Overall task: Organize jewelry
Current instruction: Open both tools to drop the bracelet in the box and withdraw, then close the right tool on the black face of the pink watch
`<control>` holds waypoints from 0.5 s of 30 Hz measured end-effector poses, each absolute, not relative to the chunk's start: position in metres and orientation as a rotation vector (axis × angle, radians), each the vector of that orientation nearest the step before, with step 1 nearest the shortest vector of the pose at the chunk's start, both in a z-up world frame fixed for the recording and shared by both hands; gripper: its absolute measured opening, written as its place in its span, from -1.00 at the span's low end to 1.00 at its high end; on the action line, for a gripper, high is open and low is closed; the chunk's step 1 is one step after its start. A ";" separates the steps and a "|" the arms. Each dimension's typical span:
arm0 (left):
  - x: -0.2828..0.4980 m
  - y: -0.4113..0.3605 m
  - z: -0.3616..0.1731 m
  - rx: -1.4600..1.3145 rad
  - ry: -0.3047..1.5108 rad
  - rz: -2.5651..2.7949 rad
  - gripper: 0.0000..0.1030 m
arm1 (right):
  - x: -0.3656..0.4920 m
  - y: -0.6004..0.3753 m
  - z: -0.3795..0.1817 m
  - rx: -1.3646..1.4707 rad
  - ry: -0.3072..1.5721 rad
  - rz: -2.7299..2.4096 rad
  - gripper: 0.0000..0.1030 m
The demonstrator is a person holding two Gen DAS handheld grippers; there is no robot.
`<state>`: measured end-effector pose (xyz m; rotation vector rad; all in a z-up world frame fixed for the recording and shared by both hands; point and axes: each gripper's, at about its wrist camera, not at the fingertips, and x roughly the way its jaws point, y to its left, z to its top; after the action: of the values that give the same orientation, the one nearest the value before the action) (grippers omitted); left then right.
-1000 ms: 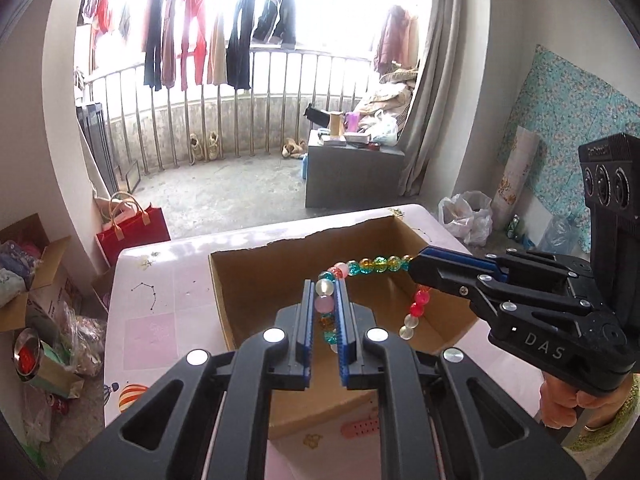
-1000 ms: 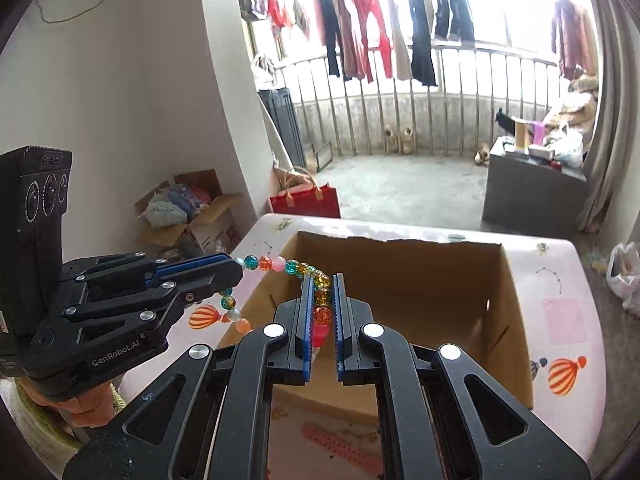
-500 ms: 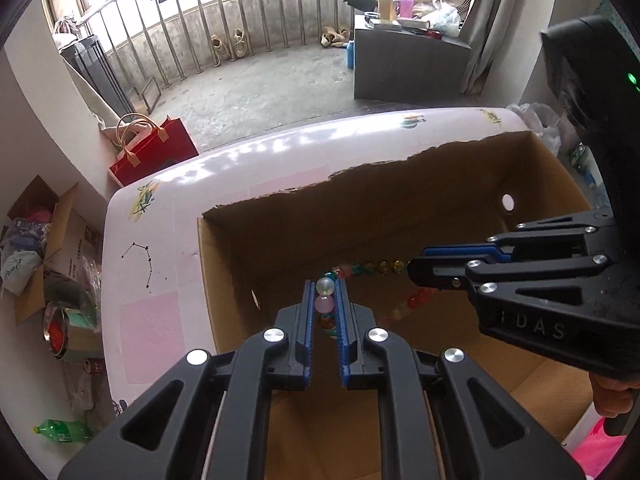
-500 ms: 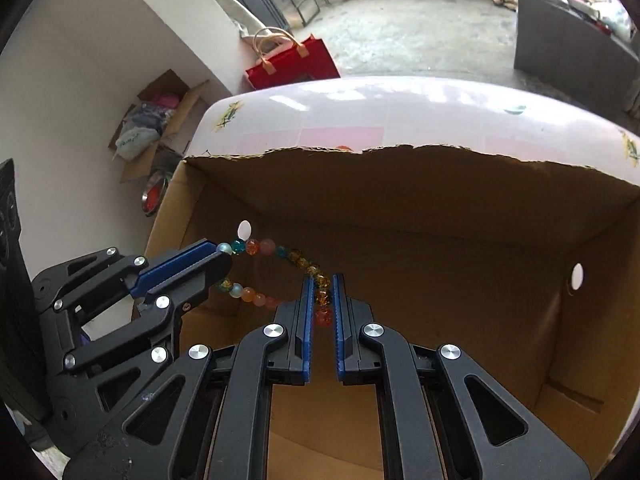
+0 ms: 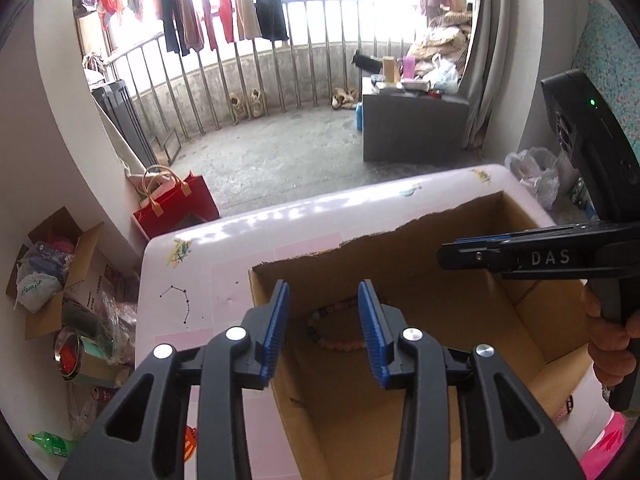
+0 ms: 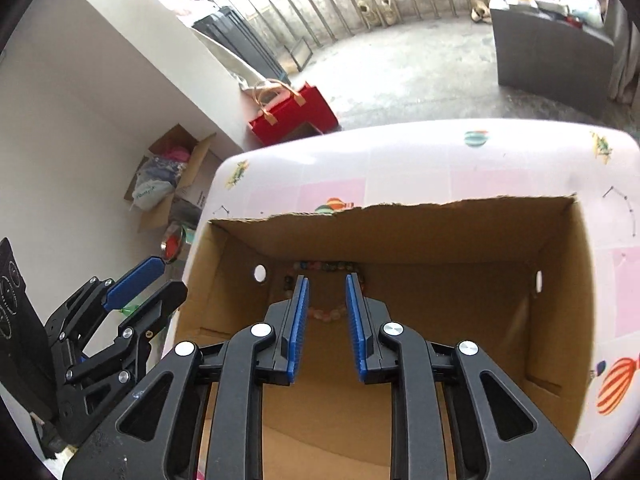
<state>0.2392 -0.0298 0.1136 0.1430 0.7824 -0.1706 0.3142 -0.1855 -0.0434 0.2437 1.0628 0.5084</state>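
Observation:
A string of coloured beads (image 5: 334, 330) lies loose on the floor of the open cardboard box (image 5: 400, 246), near its far left corner; it also shows in the right wrist view (image 6: 326, 314). My left gripper (image 5: 323, 304) is open and empty above the box's left wall. My right gripper (image 6: 326, 290) is open and empty above the box, over the beads. The right gripper shows from the side in the left wrist view (image 5: 444, 254), and the left gripper shows in the right wrist view (image 6: 168, 276).
The box (image 6: 576, 280) stands on a pink patterned table (image 6: 400, 160). Beyond the table are a red bag (image 5: 176, 210), an open carton of clutter (image 5: 52, 268) on the floor, a grey cabinet (image 5: 412, 132) and balcony railings.
Both grippers opened and let go of the beads, which dropped to the box floor. Both grippers have lifted up and back from inside the box.

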 end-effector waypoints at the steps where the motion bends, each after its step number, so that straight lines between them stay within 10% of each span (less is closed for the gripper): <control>1: 0.226 -0.027 0.123 0.128 0.750 -0.181 -0.13 | 0.299 -0.192 -0.030 0.236 1.016 0.513 -0.50; 15: 0.062 -0.012 0.086 0.072 0.729 -0.263 0.78 | 0.082 -0.272 -0.011 0.177 0.676 0.488 0.06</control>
<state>0.0616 -0.0125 0.0864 0.0718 0.7294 -0.2626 0.0824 -0.2721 -0.0106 0.1772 0.6762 0.4880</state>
